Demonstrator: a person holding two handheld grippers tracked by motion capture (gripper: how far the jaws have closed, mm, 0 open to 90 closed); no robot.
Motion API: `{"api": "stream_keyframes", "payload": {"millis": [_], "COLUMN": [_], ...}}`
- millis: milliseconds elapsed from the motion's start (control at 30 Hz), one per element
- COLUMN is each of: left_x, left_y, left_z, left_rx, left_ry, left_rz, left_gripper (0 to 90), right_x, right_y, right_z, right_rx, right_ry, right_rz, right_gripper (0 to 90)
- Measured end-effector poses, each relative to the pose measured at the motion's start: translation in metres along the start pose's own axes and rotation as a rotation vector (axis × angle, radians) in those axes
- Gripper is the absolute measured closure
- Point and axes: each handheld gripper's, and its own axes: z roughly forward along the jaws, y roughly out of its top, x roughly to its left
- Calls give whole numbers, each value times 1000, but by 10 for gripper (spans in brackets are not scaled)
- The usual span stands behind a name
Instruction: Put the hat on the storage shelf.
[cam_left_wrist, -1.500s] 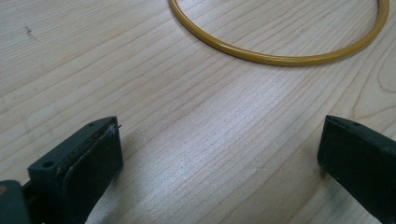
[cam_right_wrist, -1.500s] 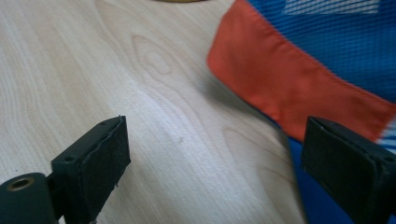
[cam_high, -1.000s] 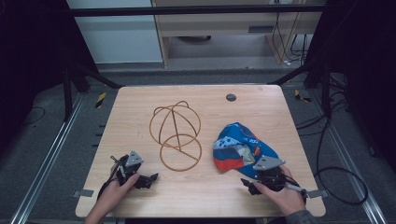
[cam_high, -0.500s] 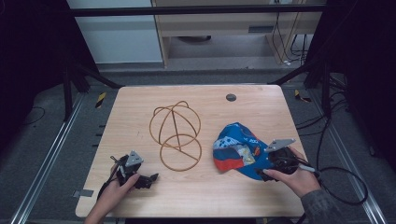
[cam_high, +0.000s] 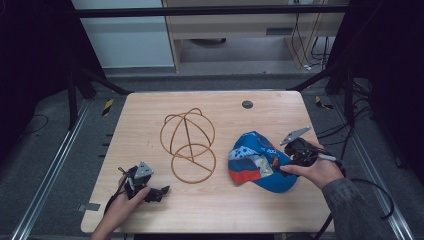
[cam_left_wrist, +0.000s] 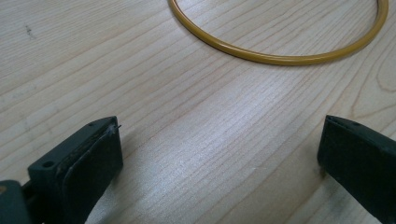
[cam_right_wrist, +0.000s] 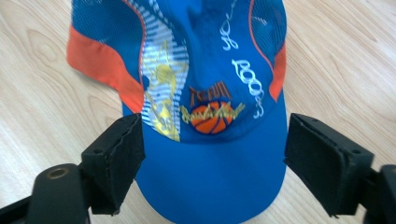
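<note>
**Right gripper lined up on the cap brim; left gripper idle**

The blue cap (cam_high: 260, 162) lies on the right half of the wooden table (cam_high: 150, 115), near the front edge and just beside the wire stand (cam_high: 189, 145), but not touching it. The stand sits at mid-table with its domed frame upright over a flat ring base — apparently a form meant to carry the cap.

The right gripper (cam_high: 286, 161) is at the cap's right side. In its own view the jaws are spread wide, one on each side of the brim (cam_right_wrist: 210, 186), with the logo panel straight ahead. They do not press the cloth. Judged from this, the approach is centred so that a closing grip would take the stiff brim rather than the soft mesh crown.

The left gripper (cam_high: 159, 191) rests low at the front left of the table, well apart from the cap. Its jaws are also spread, with bare wood between them and the ring base (cam_left_wrist: 280, 51) ahead — likely parked in reach to steady the stand.
</note>
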Motion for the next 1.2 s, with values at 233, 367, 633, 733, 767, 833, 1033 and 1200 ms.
{"api": "stream_keyframes", "payload": {"millis": [233, 367, 633, 733, 767, 833, 1033, 1200], "left_x": [-1, -1, -1, -1, -1, -1, -1, -1], "left_y": [-1, -1, -1, -1, -1, -1, 0, 1], "left_z": [-1, -1, -1, -1, -1, 0, 0, 1], "left_rx": [0, -1, -1, -1, -1, -1, -1, -2], "left_ry": [1, 1, 1, 1, 1, 2, 3, 2], "left_rz": [-2, -2, -2, -2, -2, -3, -5, -5], "left_gripper": [0, 0, 0, 0, 0, 0, 0, 0], "right_x": [-2, -3, -4, -4, -4, -4, -8, -9], "right_y": [17, 26, 36, 39, 39, 39, 40, 43], "right_z": [0, 0, 12, 16, 18, 22, 28, 39], "right_rx": [14, 12, 30, 28, 27, 31, 24, 47], "right_ry": [44, 55, 46, 45, 48, 49, 71, 87], "right_rz": [-13, -9, -8, -10, -12, -13, -14, -7], "right_gripper": [160, 104, 169, 225, 245, 269, 374, 420]}}
